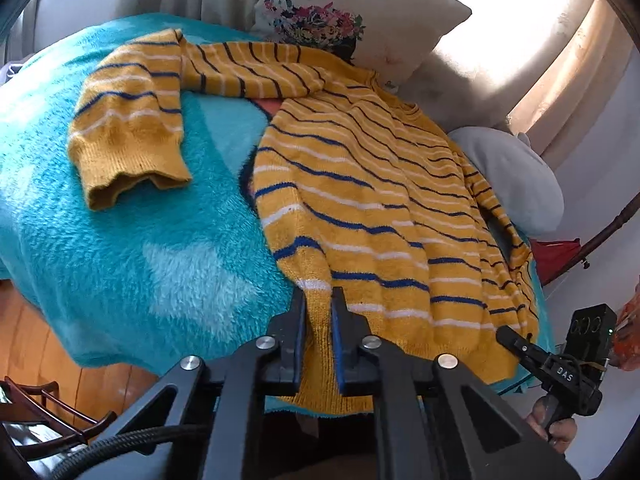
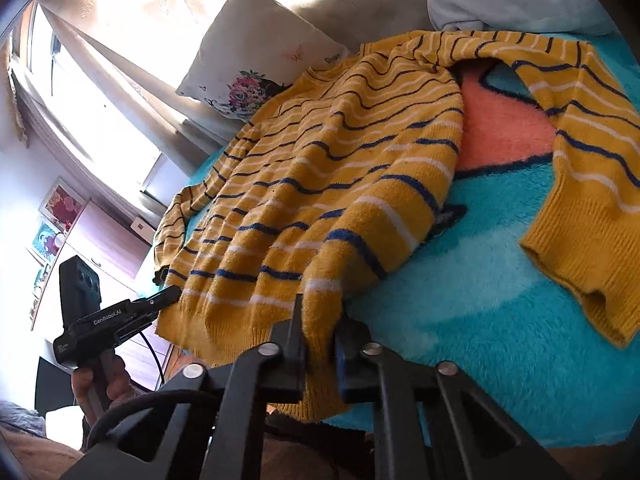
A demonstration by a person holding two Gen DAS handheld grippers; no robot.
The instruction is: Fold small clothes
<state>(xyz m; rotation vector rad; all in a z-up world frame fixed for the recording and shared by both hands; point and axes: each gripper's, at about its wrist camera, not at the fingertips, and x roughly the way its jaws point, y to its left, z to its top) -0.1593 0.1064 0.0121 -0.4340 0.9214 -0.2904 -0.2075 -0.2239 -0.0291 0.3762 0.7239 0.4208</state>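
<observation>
A yellow knit sweater [image 1: 360, 200] with blue and white stripes lies spread on a turquoise fleece blanket [image 1: 140, 248]. One sleeve [image 1: 132, 120] lies folded out to the left, its cuff toward me. My left gripper [image 1: 318, 300] is shut on the sweater's ribbed bottom hem at its left corner. My right gripper [image 1: 508, 334] pinches the hem's right corner. In the right wrist view the sweater [image 2: 340, 168] fills the middle, my right gripper [image 2: 320, 312] is shut on its hem, and my left gripper [image 2: 170, 294] touches the hem's far corner.
A floral white pillow [image 1: 360, 12] and a grey cushion [image 1: 512, 176] lie beyond the sweater. The blanket's front edge hangs over a wooden floor [image 1: 52, 348]. A window with curtains [image 2: 100, 80] stands beside the bed. A pink patch [image 2: 500, 132] shows on the blanket.
</observation>
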